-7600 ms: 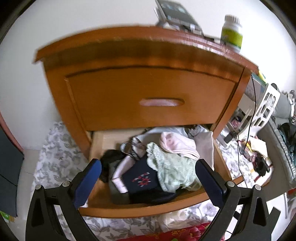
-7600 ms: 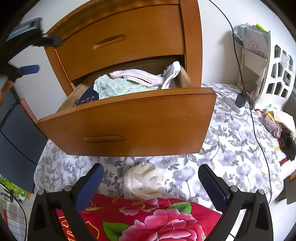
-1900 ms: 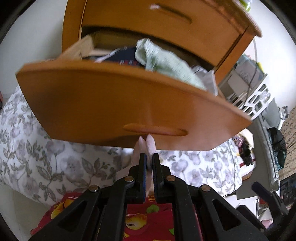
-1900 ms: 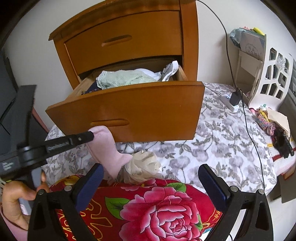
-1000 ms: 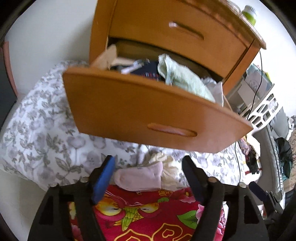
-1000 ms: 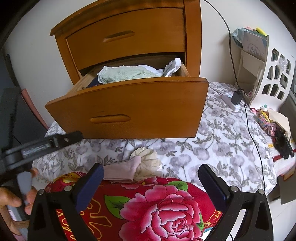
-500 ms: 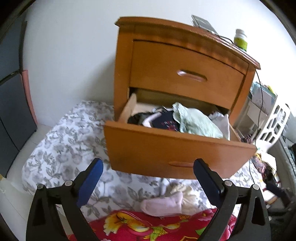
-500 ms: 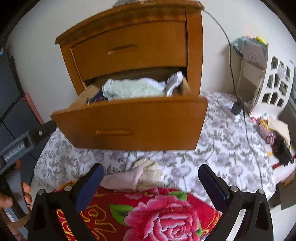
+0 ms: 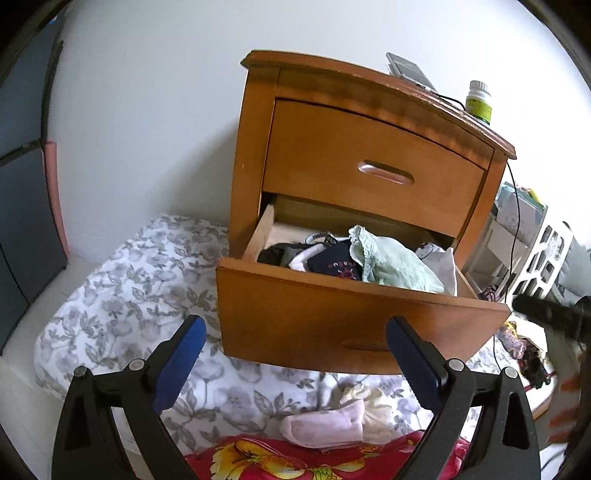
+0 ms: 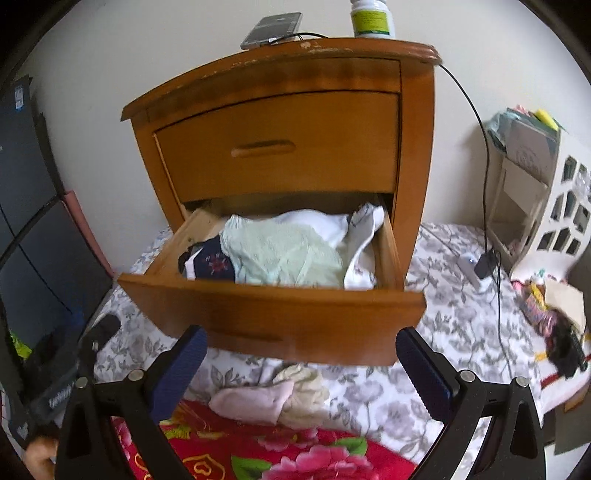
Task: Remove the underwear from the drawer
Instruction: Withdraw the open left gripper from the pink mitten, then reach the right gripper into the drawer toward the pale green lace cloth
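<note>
Both grippers, left gripper (image 9: 293, 349) and right gripper (image 10: 299, 360), gape wide and empty before the drawer (image 10: 273, 314); your pink underwear (image 10: 251, 402) lies near, freeing you for the green piece (image 10: 288, 254).

- I count one nightstand (image 10: 413, 155) with two drawers: upper drawer (image 10: 280, 147) shut, lower drawer (image 10: 273, 314) open.
- Two garments on the bedding: pink piece (image 10: 255, 400), cream piece (image 10: 306, 391).
- One bottle (image 10: 371, 18), one phone (image 10: 271, 29).

Pink underwear (image 9: 323, 428) out of drawer (image 9: 347, 325), released onto bedding beside cream garment (image 9: 364, 400); left gripper (image 9: 295, 354) reopened, empty.
</note>
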Demonstrator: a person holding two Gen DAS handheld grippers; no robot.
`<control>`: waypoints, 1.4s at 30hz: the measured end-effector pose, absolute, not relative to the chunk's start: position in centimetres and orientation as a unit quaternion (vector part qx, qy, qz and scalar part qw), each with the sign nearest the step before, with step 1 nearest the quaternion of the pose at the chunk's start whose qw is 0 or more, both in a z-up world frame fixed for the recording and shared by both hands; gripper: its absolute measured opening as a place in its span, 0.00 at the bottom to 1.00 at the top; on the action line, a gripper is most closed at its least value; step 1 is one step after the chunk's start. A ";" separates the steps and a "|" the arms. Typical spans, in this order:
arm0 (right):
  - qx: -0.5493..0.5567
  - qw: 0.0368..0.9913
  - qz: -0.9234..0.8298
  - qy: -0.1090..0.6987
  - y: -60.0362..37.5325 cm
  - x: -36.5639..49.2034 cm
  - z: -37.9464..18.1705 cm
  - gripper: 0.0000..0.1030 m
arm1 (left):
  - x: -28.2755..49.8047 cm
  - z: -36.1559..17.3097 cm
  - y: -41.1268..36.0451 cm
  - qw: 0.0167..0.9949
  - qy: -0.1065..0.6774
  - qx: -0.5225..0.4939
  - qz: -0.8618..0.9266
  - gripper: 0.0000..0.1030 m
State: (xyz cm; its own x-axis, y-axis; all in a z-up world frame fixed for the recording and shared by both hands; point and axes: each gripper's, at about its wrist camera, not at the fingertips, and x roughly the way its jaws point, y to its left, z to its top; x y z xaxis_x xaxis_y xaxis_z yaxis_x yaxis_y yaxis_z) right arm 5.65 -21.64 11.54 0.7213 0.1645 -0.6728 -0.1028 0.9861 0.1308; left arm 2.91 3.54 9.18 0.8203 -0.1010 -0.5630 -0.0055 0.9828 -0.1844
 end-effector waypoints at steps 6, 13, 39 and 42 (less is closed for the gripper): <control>0.021 0.926 0.082 0.368 -21.1 9.1 14.0 1.00 | 3.1 8.5 3.7 0.948 0.306 -0.085 -0.030 0.95; 0.041 0.925 0.075 0.370 -22.0 13.3 16.0 1.00 | 3.5 7.7 3.8 0.944 0.316 -0.086 -0.036 0.95; -0.036 0.838 0.094 0.537 -14.1 21.6 6.3 1.00 | 5.1 5.0 3.6 0.928 0.358 -0.081 -0.058 0.95; -0.042 0.841 0.082 0.533 -14.0 21.8 6.3 1.00 | 5.2 4.9 3.7 0.927 0.360 -0.083 -0.058 0.95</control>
State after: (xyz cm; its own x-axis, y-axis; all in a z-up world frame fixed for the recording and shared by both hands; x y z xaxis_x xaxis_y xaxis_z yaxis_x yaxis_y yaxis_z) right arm 21.81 -14.03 6.32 0.4180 0.0926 -0.9037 -0.1830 0.9830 0.0161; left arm 5.22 3.66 4.89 0.7341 -0.1680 -0.6579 0.0479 0.9793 -0.1966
